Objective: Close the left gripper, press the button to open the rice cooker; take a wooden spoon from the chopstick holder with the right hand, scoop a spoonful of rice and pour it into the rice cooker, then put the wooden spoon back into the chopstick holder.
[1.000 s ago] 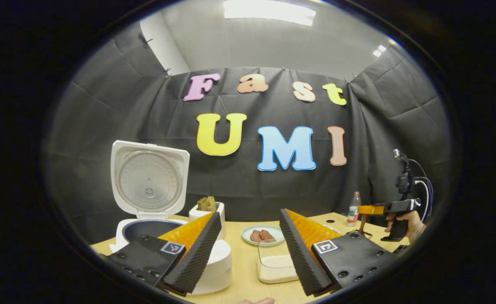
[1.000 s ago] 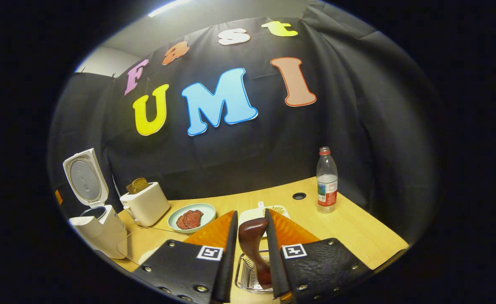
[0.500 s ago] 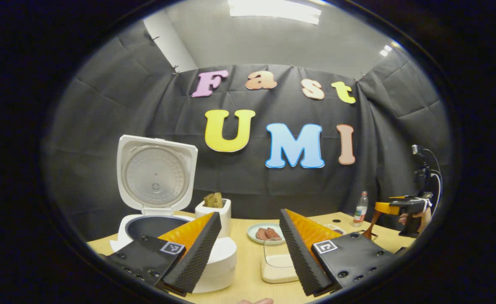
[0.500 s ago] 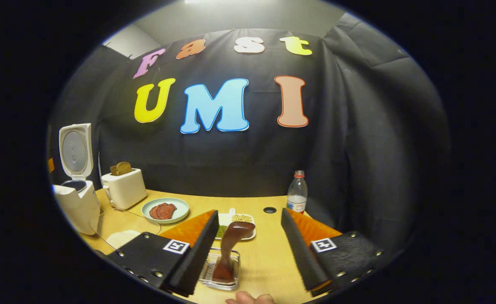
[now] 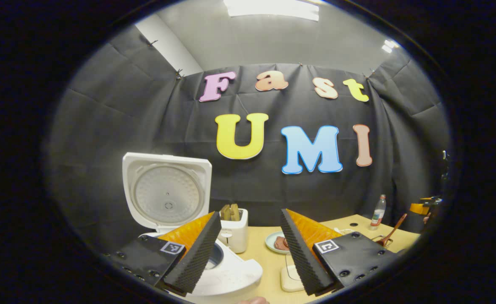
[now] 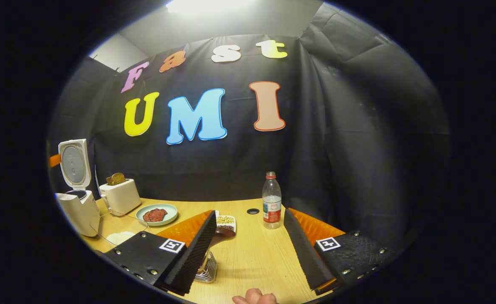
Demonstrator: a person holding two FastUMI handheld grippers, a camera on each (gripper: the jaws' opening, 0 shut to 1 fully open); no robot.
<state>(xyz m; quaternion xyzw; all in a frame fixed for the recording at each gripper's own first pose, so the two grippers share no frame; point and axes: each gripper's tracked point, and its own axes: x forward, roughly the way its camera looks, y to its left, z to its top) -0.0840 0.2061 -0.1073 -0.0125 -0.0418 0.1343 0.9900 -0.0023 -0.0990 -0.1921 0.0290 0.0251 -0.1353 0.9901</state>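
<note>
The white rice cooker (image 5: 167, 198) stands open, lid upright, just beyond my left gripper (image 5: 250, 213), which is open and holds nothing. The cooker (image 6: 77, 202) also appears far left in the right gripper view. The wooden spoon (image 6: 224, 231) stands in the metal chopstick holder (image 6: 207, 270), partly hidden behind the left finger of my open right gripper (image 6: 250, 212). From the left gripper view the spoon (image 5: 392, 234) leans in the holder (image 5: 383, 242), with the right gripper (image 5: 423, 207) apart from it at the far right. A clear container of rice (image 5: 290, 274) sits low between my left fingers.
On the wooden table (image 6: 256, 261) stand a white toaster (image 6: 120, 196) with bread, a pale plate of meat (image 6: 157, 214), a small dish of beans (image 6: 226, 220) and a water bottle (image 6: 272, 200). A fingertip (image 6: 254, 297) shows at the bottom edge.
My right gripper opened, let go of the wooden spoon in the holder and drew back to the right. The left gripper stayed open and shifted, with the cooker now lower and closer.
</note>
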